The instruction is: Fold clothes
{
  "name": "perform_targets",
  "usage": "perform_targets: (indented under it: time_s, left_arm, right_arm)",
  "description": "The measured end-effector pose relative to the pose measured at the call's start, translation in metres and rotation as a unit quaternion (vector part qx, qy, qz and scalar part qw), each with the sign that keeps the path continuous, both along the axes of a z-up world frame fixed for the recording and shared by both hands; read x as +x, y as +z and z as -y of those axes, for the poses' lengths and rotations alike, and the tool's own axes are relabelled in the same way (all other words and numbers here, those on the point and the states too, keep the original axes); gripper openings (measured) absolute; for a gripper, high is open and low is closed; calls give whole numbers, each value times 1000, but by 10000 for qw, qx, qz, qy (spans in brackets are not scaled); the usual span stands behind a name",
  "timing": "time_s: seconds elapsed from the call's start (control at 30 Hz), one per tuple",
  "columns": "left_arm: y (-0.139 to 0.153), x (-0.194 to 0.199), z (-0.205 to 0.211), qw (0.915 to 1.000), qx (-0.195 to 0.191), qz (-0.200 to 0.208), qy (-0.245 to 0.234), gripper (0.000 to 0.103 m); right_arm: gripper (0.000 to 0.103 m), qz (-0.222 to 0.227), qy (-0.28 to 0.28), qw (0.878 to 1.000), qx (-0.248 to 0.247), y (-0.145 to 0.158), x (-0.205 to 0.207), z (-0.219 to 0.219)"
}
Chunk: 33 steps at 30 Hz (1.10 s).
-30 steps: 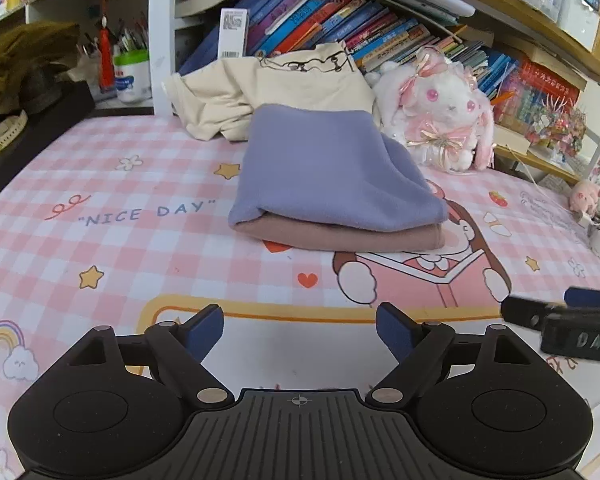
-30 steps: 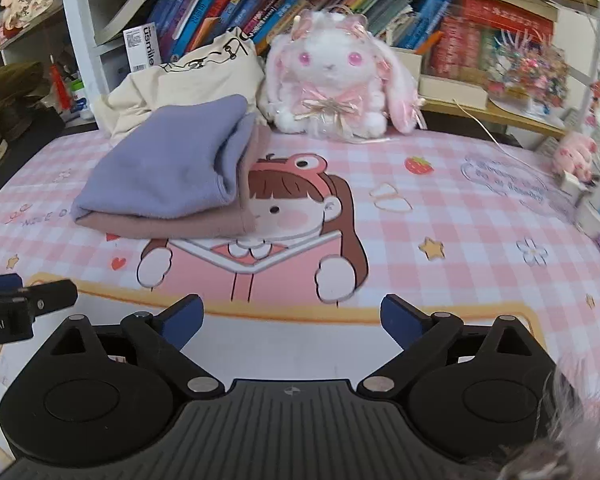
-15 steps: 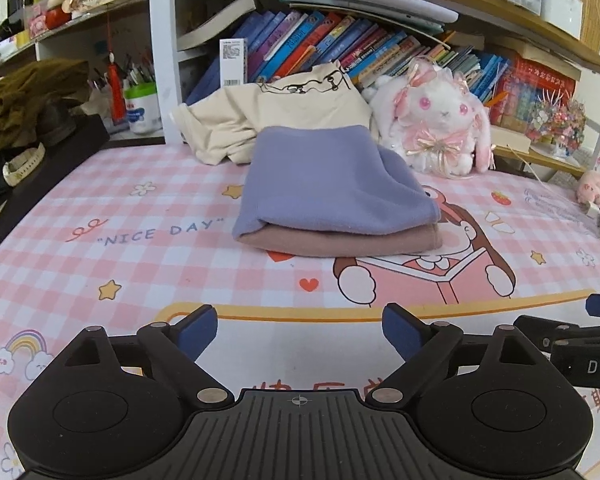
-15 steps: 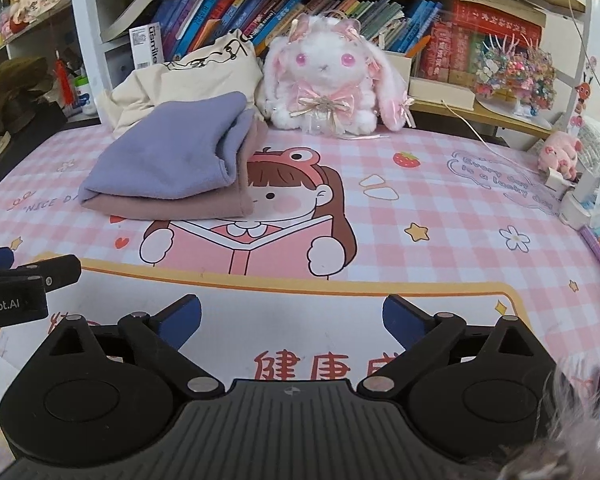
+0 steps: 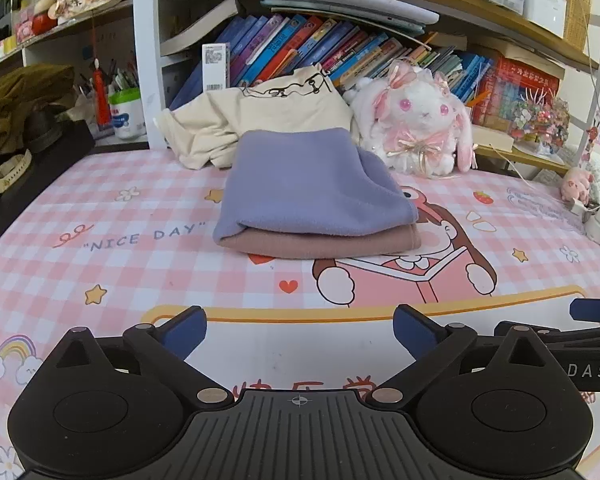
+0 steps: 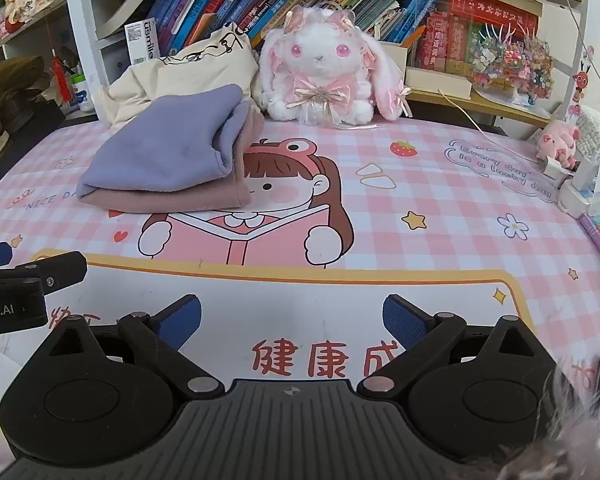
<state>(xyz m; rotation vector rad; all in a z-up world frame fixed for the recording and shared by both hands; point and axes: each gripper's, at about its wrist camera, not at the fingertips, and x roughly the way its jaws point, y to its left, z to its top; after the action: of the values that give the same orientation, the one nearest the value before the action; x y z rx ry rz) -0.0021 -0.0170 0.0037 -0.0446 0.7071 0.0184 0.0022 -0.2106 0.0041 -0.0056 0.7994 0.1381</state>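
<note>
Two folded garments, lavender (image 5: 312,184) on mauve (image 5: 320,242), are sitting mid-mat (image 5: 140,276); the soft cream shirt (image 5: 268,120) is slumping at the far edge, hem graspable. Both grippers (image 5: 299,330) (image 6: 291,320) are hanging wide, empty.

Left gripper (image 5: 299,330) jaws wide, just been opening w/ nothing between, above pink mat (image 5: 112,268); folded purple cloth (image 5: 312,186) atop folded pink cloth (image 5: 324,242) ahead.
</note>
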Motion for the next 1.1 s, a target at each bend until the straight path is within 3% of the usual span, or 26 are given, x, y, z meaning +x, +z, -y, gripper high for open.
perform_targets:
  time_s: [1.1]
  left_arm:
    - [-4, 10, -1, 9998, 34, -186, 33, 103]
  right_arm:
    - [99, -200, -76, 9998, 13, -6, 8, 1]
